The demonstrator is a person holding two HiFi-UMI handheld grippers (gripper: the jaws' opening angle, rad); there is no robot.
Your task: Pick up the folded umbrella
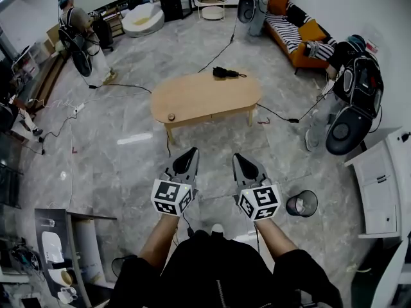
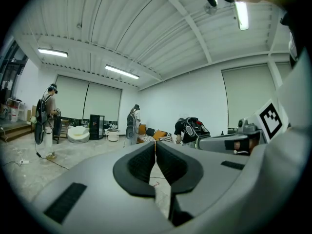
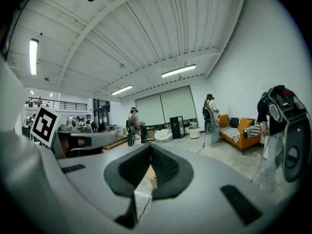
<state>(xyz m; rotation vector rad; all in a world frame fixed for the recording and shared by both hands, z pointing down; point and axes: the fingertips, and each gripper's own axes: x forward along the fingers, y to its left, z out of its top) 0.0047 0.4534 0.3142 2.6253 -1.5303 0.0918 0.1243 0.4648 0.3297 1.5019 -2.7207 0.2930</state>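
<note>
The folded umbrella is black and small; it lies on the far edge of the light wood tabletop, close to the right end, with a thin cord sticking out to its right; nothing is touching it. A little round thing sits near the front left corner of the same tabletop, well apart from the umbrella. The left gripper and the right gripper are held side by side over the grey floor, on the near side of the table and well apart from it; both point toward the table. In the left gripper view the dark fingers are pressed together with nothing between them; in the right gripper view the fingers are pressed together too, and they hold nothing. A black bin stands on the floor just to the right of the right gripper. An orange sofa with striped cushions is by the far wall; one person stands at the far left and another person bends over at the right.
</note>
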